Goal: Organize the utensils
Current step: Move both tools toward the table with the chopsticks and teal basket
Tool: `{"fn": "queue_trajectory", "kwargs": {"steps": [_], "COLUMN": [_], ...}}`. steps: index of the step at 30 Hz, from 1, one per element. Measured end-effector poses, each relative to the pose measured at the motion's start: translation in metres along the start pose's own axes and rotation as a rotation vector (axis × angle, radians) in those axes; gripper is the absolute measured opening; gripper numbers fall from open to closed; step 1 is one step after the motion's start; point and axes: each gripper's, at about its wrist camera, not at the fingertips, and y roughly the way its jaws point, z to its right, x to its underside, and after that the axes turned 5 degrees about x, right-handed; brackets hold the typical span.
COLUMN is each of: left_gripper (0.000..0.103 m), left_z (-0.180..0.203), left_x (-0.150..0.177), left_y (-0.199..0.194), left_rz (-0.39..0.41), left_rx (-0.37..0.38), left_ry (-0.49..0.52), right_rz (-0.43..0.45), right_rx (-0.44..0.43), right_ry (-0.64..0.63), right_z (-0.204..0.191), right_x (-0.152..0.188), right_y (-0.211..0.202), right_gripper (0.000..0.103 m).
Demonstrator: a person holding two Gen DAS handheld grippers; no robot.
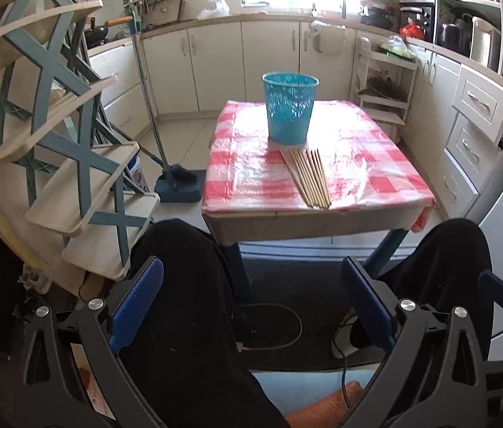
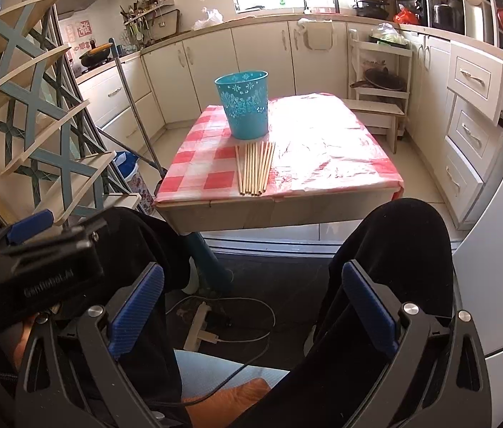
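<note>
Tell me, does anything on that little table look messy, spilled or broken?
Nothing stands out. The chopsticks lie in a neat row on the checked tablecloth, just in front of the upright blue bin. Both tools, left and right, hang open, short of the table.

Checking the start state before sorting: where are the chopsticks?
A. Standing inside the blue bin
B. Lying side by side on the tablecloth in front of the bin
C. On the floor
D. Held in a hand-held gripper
B: the chopsticks lie in a flat row on the checked tablecloth, just in front of the bin.
</note>
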Motion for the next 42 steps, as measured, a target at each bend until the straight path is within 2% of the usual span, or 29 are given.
{"fn": "queue_trajectory", "kwargs": {"steps": [2, 9, 19, 42], "left_gripper": [0.095, 0.095, 0.095, 0.095], "left_z": [-0.001, 0.001, -0.001, -0.006], "left_x": [0.001, 0.001, -0.001, -0.001], "left_y": [0.002, 0.001, 0.006, 0.008], "left_rz": [-0.01, 0.007, -0.003, -0.005], "left_rx": [0.008, 0.03, 0.029, 0.028], "left_ry": [-0.006, -0.009, -0.017, -0.023], "right_rz": [0.007, -0.012, -0.015, -0.019], "right_rx": [0.003, 0.0, 0.002, -0.003], "right_ry": [-0.004, -0.01, -0.012, -0.036], "right_z": [-0.002, 0.002, 0.001, -0.008], "right_x": [0.012, 0.016, 0.016, 0.025], "right_y": [-0.014, -0.055, -0.069, -0.072], "right_gripper": [0.096, 0.096, 0.096, 0.096]}}
